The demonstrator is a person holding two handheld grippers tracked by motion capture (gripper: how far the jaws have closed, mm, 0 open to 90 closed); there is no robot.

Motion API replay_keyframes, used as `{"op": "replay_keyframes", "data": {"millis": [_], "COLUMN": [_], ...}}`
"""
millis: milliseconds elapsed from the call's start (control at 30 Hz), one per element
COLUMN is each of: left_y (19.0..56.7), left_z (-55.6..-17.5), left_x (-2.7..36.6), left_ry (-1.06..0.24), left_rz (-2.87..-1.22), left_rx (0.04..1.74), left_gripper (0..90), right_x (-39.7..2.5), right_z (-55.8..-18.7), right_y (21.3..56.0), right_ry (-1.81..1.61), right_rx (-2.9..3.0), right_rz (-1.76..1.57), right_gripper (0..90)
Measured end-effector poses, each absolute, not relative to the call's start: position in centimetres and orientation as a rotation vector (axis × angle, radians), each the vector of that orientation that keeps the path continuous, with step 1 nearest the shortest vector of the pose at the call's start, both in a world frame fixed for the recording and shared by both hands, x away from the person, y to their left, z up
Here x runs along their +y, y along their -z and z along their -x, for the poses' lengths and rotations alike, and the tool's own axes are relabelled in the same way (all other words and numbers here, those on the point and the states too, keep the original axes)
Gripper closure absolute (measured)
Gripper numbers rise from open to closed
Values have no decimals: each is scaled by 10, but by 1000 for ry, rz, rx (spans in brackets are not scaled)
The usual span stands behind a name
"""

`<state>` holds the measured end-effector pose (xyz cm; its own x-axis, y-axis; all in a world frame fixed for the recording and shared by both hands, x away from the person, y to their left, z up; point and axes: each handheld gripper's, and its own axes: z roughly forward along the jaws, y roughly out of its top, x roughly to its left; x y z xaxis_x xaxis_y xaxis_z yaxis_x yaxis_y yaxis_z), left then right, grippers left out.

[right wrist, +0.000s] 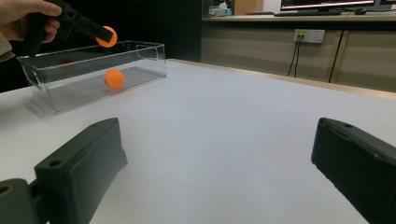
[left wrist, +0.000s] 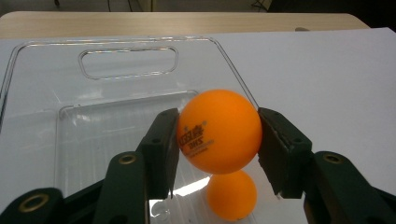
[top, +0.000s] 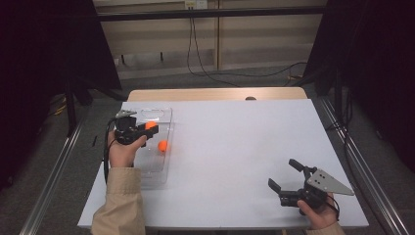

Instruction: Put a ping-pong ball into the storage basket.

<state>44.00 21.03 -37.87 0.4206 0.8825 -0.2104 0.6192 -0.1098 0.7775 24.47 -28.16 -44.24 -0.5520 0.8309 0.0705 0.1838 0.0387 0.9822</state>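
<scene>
My left gripper (top: 149,126) is shut on an orange ping-pong ball (left wrist: 219,131), holding it above a clear plastic bin (top: 157,168) at the table's left side. The held ball (right wrist: 107,36) hangs over the bin's open top. A second orange ball (top: 162,145) lies on the bin's floor, just below the held one (left wrist: 232,194). My right gripper (top: 285,175) rests near the table's front right corner, jaws wide apart with nothing between them, pointing left toward the bin (right wrist: 44,64).
The white table (top: 235,142) is bare between the bin and the right gripper. A wooden table edge (top: 215,93) runs behind it. Cables (top: 195,54) trail on the floor beyond, and dark curtains stand at both sides.
</scene>
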Motion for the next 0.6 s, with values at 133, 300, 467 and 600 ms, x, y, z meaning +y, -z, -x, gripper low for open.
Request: {"op": "replay_keyframes", "data": {"millis": [133, 300, 467, 600], "left_y": [379, 379, 379, 377], "left_z": [-440, -440, -440, -439], "left_x": [210, 209, 208, 208], "left_ry": [-396, -401, -408, -414], "left_rz": [-1821, -1817, -1812, -1802], "left_rx": [1293, 1292, 1291, 1285], "left_gripper": [449, 409, 351, 326], "right_x": [-282, -282, -282, -281], "right_z": [-245, -245, -244, -244], "right_y": [442, 442, 442, 442], "right_ry": [-1550, -1551, -1553, -1551], "right_rx": [1781, 1781, 1779, 1783], "right_rz": [-1024, -1024, -1025, -1020], "right_gripper": [16, 16, 16, 16]}}
